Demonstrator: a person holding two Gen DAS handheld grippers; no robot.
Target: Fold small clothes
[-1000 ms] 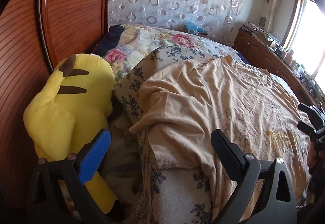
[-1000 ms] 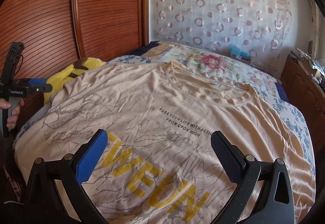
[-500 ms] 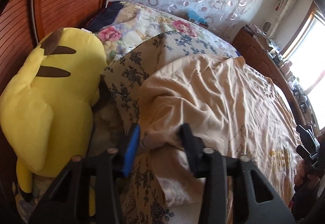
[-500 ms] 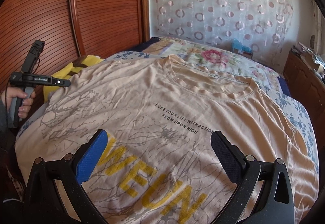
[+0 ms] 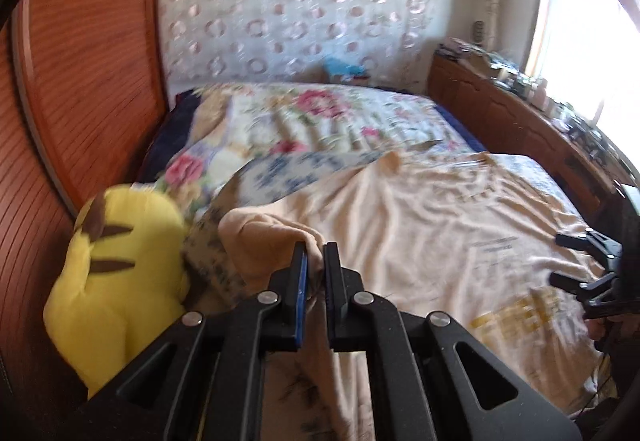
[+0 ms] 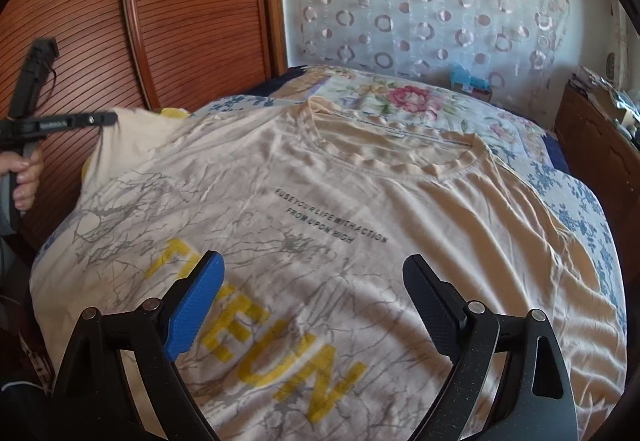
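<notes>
Left wrist view: the left gripper [image 5: 314, 265] is pressed together on a fold of the beige T-shirt [image 5: 440, 225], pinching the sleeve edge, which bunches up at about 11 o'clock of the fingertips. A yellow plush toy [image 5: 116, 273] lies at 9 o'clock of the gripper, against the wooden slatted wall [image 5: 80, 89]. The right gripper [image 5: 580, 269] appears at 3 o'clock, over the shirt's far side. A sunlit window [image 5: 592, 33] and a wooden dresser [image 5: 520, 121] show at 2 o'clock; only this view includes them clearly.

Right wrist view: the right gripper [image 6: 312, 297] hangs over the shirt's yellow lettering [image 6: 260, 325], its jaws spread but having just been closing slightly, with flat cloth below and nothing pinched. Only here is the shirt's front readable: the collar [image 6: 392, 157] at 12 o'clock and a small black text line [image 6: 332, 217] beneath it. At 10 o'clock the left gripper [image 6: 108, 118] lifts the sleeve [image 6: 132, 137] off the floral bedspread [image 6: 408, 101], held by a hand [image 6: 26, 181]. The plush toy is nearly hidden here.
</notes>
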